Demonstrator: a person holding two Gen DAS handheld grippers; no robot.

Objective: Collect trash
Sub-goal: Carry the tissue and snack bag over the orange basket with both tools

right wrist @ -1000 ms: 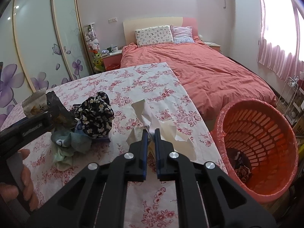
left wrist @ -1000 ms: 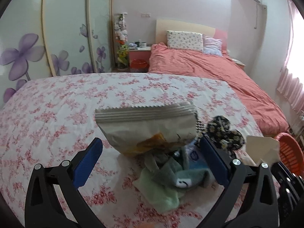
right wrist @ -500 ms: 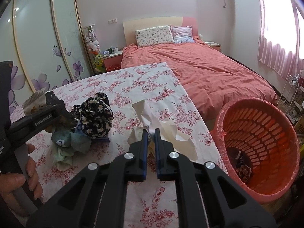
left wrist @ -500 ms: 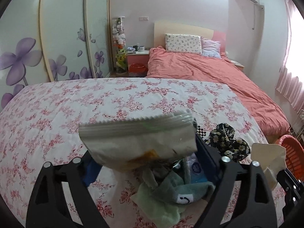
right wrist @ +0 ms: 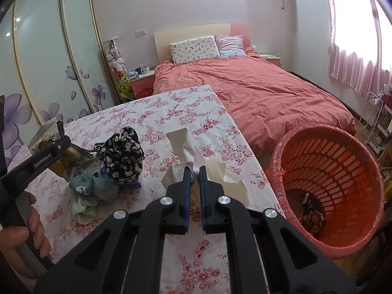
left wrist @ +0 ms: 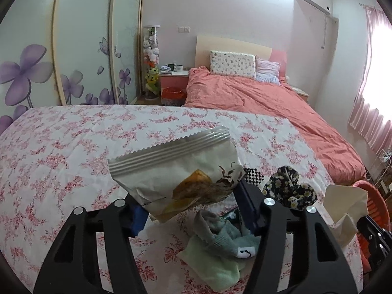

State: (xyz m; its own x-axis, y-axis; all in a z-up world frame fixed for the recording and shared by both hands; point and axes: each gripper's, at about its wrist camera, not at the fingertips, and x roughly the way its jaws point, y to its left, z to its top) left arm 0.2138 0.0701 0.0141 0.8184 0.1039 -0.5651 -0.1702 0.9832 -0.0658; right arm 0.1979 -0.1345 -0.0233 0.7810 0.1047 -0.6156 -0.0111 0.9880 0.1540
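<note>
red basket (left wrist: 372, 203) cut off at frame edge, basket contents (right wrist: 311, 218) indistinct

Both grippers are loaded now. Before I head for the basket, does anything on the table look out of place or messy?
Clothing sits mixed among the trash: green socks lie rumpled in a heap beside a floral cloth bundle, next to the crumpled paper held by the right gripper. The snack bag in the left gripper hangs tilted.

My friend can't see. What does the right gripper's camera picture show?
The right gripper pinches crumpled white paper above a flowery table. A red basket stands to its right, and a pile of clothes lies to its left.
</note>
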